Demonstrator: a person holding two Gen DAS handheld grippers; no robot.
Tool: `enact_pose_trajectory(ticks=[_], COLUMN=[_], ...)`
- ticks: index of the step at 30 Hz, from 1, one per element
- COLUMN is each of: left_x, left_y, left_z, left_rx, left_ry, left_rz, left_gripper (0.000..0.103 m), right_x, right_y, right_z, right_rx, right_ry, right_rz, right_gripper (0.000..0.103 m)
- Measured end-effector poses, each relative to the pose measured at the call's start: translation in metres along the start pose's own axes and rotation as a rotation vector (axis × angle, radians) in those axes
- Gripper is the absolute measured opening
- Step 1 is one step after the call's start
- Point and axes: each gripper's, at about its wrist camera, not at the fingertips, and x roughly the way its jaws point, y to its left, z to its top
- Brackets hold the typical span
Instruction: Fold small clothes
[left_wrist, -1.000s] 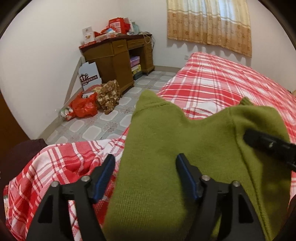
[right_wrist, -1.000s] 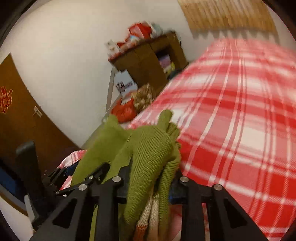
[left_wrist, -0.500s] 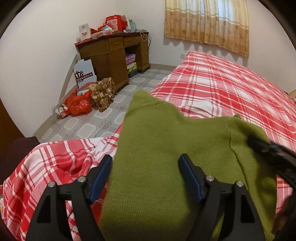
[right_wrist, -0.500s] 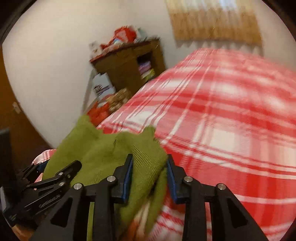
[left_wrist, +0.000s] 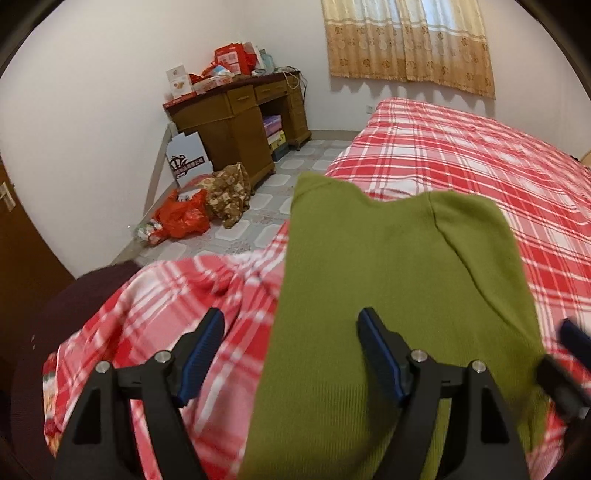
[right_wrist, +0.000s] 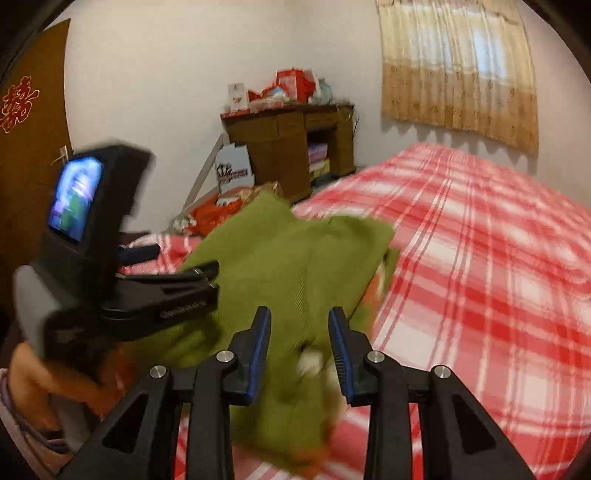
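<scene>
The green knit sweater (left_wrist: 388, 295) lies spread flat on the red plaid bedspread (left_wrist: 480, 155), near the bed's close corner, with one side already turned over onto the body so that a fold line runs down its right part. It looks like a small, light garment of thick ribbed knit: soft, limp, with no stiffness to hold a shape, so any lifted edge will likely sag and drag the layer beneath with it. The knit should give the pads good friction and is unlikely to slip, but it stretches, so a pull from one corner would probably skew the fold. The better hold, I judge, is on a doubled edge or a corner, both layers pinched together, with the two grippers taking matching corners.

The left gripper (left_wrist: 291, 350) stands wide apart and grasps nothing; the sweater's left edge passes between its fingers (left_wrist: 207, 339), the right finger over the knit and the left finger over bare bedspread. The right gripper (right_wrist: 299, 343) is partly parted, its jaws having just been opening, and the knit lies between and below its fingers (whether the pads touch the cloth is blurred, though they do not appear to clamp it). A pale, orange-edged bit of the garment shows just below its fingertips. Seen from the right wrist, the left gripper sits just left of the right fingers, over the sweater's near left side
</scene>
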Motion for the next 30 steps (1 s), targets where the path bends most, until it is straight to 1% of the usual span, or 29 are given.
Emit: enact_pose_trajectory(ticks=[3, 5, 7, 10, 12, 15, 18, 19, 20, 21, 23, 25, 28, 30], left_x=[-0.008, -0.008, -0.005, -0.003, -0.009, -0.022, -0.034, -0.038, -0.043, -0.045, -0.054, -0.063, -0.074, -0.083], left_y=[-0.002, -0.007, -0.01, -0.011, -0.011, -0.008, -0.005, -0.005, -0.005, -0.005, -0.007, -0.007, -0.009, -0.012], left_z=[-0.012, -0.02, -0.025, -0.032, -0.036, -0.044, -0.053, -0.056, -0.059, -0.06, -0.065, -0.072, -0.078, -0.081], left_rx=[0.01, 0.037, 0.043, 0.049, 0.056, 0.065, 0.073, 0.076, 0.083, 0.089, 0.099, 0.102, 0.103, 0.115], left_ry=[0.012, 0.021, 0.037, 0.059, 0.055, 0.04, 0.03, 0.03, 0.028, 0.027, 0.027, 0.033, 0.04, 0.031], left_rz=[-0.011, 0.006, 0.008, 0.004, 0.006, 0.005, 0.0, -0.004, -0.009, -0.012, -0.024, -0.043, -0.071, -0.08], left_gripper=[0.077, 0.077, 0.077, 0.078, 0.077, 0.077, 0.077, 0.077, 0.077, 0.077, 0.077, 0.079, 0.08, 0.08], right_x=[0.015, 0.024, 0.024, 0.016, 0.006, -0.021, -0.045, -0.051, -0.058, -0.065, -0.078, -0.09, -0.104, -0.116], right_y=[0.002, 0.0, -0.003, -0.003, -0.004, -0.009, -0.005, -0.004, -0.001, 0.001, 0.005, 0.008, 0.013, 0.014], right_z=[-0.016, -0.025, -0.03, -0.032, -0.037, -0.041, -0.042, -0.041, -0.041, -0.041, -0.042, -0.042, -0.042, -0.042], right_rx=[0.004, -0.008, 0.001, 0.029, 0.072, 0.16, 0.178, 0.176, 0.175, 0.179, 0.19, 0.197, 0.192, 0.193], right_ry=[0.06, 0.099, 0.097, 0.108, 0.113, 0.074, 0.047, 0.045, 0.04, 0.034, 0.015, -0.003, -0.01, -0.027], right_rz=[-0.045, -0.076, -0.083, -0.089, -0.083, -0.076, -0.098, -0.106, -0.119, -0.132, -0.143, -0.143, -0.17, -0.182], right_gripper=[0.034, 0.034, 0.034, 0.034, 0.034, 0.034, 0.034, 0.036, 0.044, 0.054, 0.062, 0.063, 0.063, 0.063])
